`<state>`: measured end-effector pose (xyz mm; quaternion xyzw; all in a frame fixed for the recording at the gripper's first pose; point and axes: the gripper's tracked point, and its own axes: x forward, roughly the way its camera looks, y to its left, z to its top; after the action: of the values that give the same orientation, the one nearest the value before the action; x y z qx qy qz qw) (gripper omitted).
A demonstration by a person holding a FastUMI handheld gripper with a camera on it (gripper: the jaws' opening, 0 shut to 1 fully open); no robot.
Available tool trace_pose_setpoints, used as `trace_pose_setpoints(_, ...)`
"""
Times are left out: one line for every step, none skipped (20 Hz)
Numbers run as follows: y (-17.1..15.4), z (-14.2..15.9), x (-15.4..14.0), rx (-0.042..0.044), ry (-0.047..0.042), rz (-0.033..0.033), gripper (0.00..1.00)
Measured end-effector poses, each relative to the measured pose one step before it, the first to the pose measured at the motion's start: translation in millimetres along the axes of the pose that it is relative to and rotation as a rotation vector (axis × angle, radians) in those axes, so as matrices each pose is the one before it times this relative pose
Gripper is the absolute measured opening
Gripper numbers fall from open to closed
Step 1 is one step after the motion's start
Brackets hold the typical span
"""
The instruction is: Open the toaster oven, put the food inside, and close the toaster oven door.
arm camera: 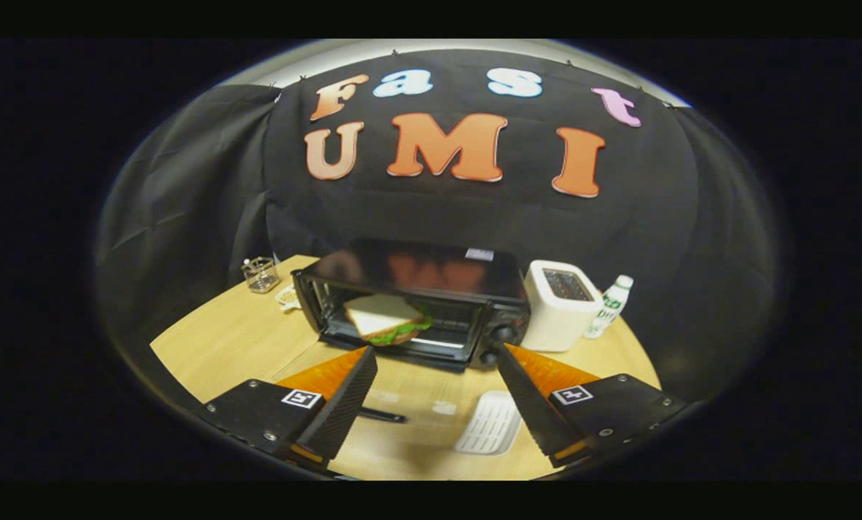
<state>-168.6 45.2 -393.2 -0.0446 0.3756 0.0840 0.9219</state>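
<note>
On the far left of the wooden tabletop (228, 339), a small clear glass container (260, 274) stands near the booth wall, with a small pale item (287, 295) just beside it, too small to identify.

The black toaster oven (412, 303) sits at the centre of the tabletop, beyond the claw (436, 361). Its long axis runs left to right, and its opening faces the claw. The door (402, 401) is folded down flat toward the claw, its dark handle lying on the near side. Two control knobs (501, 334) occupy the right end of the front panel.

The sandwich (389, 320), white bread with green leaf at its lower edge, rests inside the oven cavity, toward the left half. It lies just ahead of the left fingertip (362, 361), apart from it.

The claw is spread wide and holds nothing.

A white ribbed tray (490, 425) lies on the tabletop between the fingers, nearer the right one. Right of the oven stands a white toaster (561, 303), touching or just beside it, then a bottle with a green label (610, 306).
</note>
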Motion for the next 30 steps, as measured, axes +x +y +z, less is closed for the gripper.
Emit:
trace_pose_setpoints(8.75,-16.02,2.4,0.01221,0.03398,0.01894,1.0)
trace_pose_setpoints(7.56,-16.74,2.89,0.00916,0.042,0.01286,1.0)
trace_pose_setpoints(7.08,-15.6,3.9,0.01085,0.03818,0.01655,1.0)
trace_pose_setpoints(4.42,-13.91,2.55,0.01242,0.03727,0.0063,1.0)
trace_pose_setpoints(2.81,-12.64,4.14,0.01583,0.03328,0.0052,1.0)
trace_pose_setpoints(1.76,-10.88,2.44,0.02111,0.03301,-0.00159,1.0)
trace_pose_setpoints(4.63,-11.55,3.45,0.02045,0.03168,0.01181,1.0)
trace_pose_setpoints(4.05,-8.92,4.17,0.01419,0.02238,0.00836,0.99)
trace_pose_setpoints(-1.07,-10.06,4.63,0.00787,0.03037,-0.00117,0.98)
trace_pose_setpoints(0.86,-9.87,4.12,0.01119,0.03078,-0.0008,0.98)
trace_pose_setpoints(0.43,-7.49,5.06,0.01295,0.02961,-0.0024,0.97)
trace_pose_setpoints(1.66,-6.99,5.64,0.01368,0.02657,0.00143,0.95)
trace_pose_setpoints(3.35,-6.65,5.8,0.01029,0.02563,-0.00089,0.94)
trace_pose_setpoints(3.45,-4.16,7.03,0.01153,0.0242,-0.00045,0.93)
trace_pose_setpoints(2.51,-4.2,5.55,0.01128,0.02011,-0.00052,0.92)
trace_pose_setpoints(2.27,-2.65,4.19,0.0065,0.02079,0.00095,0.88)
trace_pose_setpoints(2.01,-0.23,3.54,0.00154,0.01222,0.00066,0.86)
trace_pose_setpoints(2.58,0.11,3.55,-0.00153,0.01387,0.00178,0.83)
trace_pose_setpoints(2.21,1.12,2.19,0.00345,0.00458,-0.00058,0.82)
trace_pose_setpoints(1.12,1.63,3.69,0.00287,0.00578,-0.00241,0.8)
trace_pose_setpoints(0.41,0.25,2.55,0.00192,0.01026,-0.00441,0.8)
trace_pose_setpoints(0.31,2.42,2.99,0.00186,0.00279,-0.00399,0.79)
trace_pose_setpoints(0.38,-0.78,2.51,0.00318,0.01627,-0.00265,0.79)
trace_pose_setpoints(2.33,0.99,-0.94,-0.00296,0.01137,0.00479,0.79)
trace_pose_setpoints(-1.19,0.15,-0.12,-0.00903,0.00038,-0.00586,0.79)
trace_pose_setpoints(-0.68,2.63,-4.11,-0.00902,-0.0085,-0.00261,0.77)
trace_pose_setpoints(-0.49,3.23,-4.14,-0.00331,-0.0116,0.00095,0.77)
trace_pose_setpoints(0.68,4.06,-6.03,-0.00347,-0.01155,0.00317,0.77)
trace_pose_setpoints(1.52,5.54,-5.46,-0.00397,-0.01344,0.00463,0.77)
trace_pose_setpoints(7.11,2.59,-1.94,-0.00734,-0.01367,0.0035,0.77)
